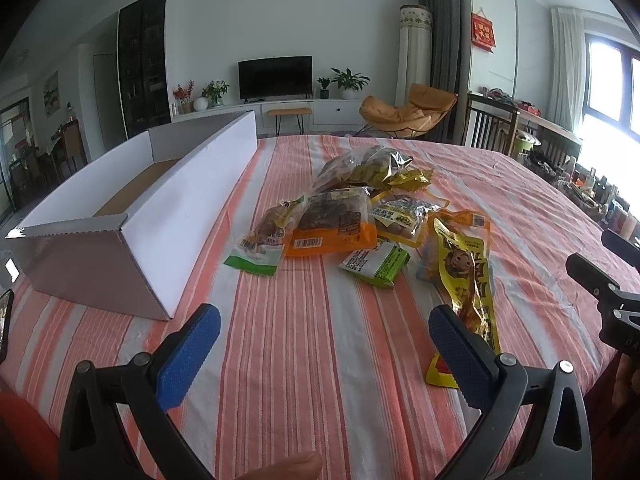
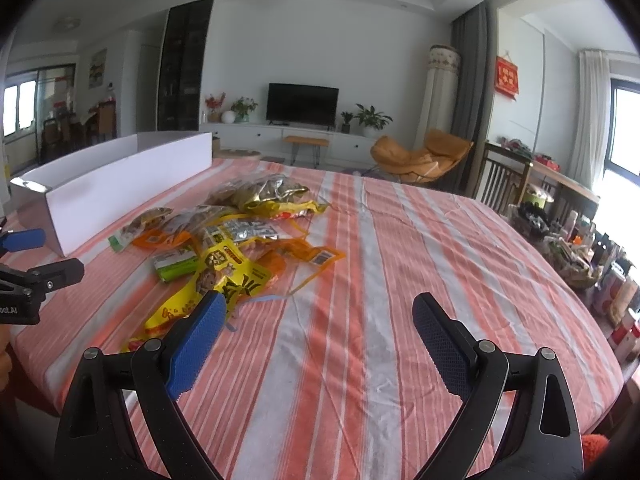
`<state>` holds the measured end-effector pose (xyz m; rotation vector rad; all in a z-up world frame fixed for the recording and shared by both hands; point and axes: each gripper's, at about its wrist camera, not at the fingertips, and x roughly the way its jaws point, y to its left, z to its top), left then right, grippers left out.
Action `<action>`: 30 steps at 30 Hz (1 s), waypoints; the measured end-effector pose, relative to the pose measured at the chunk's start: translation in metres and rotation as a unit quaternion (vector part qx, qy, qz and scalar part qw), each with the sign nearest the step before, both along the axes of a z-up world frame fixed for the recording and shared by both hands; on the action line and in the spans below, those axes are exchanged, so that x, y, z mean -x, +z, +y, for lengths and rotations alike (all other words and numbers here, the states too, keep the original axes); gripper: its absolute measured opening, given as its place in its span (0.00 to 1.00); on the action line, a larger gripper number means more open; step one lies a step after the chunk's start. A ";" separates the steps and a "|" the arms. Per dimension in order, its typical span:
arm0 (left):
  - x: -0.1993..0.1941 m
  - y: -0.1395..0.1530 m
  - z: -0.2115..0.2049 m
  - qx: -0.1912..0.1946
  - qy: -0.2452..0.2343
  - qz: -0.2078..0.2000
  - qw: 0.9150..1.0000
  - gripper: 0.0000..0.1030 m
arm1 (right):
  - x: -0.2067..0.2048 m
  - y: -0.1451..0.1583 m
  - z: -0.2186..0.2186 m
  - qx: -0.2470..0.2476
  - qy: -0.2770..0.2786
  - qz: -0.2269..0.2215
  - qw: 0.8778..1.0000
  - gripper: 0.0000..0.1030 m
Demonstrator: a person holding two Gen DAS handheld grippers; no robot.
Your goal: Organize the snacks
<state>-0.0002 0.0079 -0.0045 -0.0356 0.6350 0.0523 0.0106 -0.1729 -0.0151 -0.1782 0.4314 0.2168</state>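
Left tongs (image 1: 325, 334) spread wide, empty; right tongs (image 2: 319, 320) likewise agape, nothing held

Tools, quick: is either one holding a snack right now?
Left tool: open, holding nothing.
Right tool: open, holding nothing.

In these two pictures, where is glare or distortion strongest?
Left wrist view: the window at the right is blown out white, and the white box bends with the fisheye. Right wrist view: light is more even; the window glares less; corners are dark.
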 end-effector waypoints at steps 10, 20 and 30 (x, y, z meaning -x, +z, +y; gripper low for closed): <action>-0.002 -0.004 0.001 -0.004 0.000 0.009 1.000 1.00 | -0.001 -0.003 0.001 0.001 0.001 0.005 1.000 0.93; -0.003 -0.008 -0.001 -0.007 -0.001 0.014 1.000 1.00 | 0.000 -0.005 0.001 0.000 0.002 0.010 1.000 0.93; -0.005 -0.010 -0.002 -0.009 -0.001 0.020 1.000 1.00 | -0.003 -0.004 -0.002 -0.005 0.000 0.016 1.000 0.93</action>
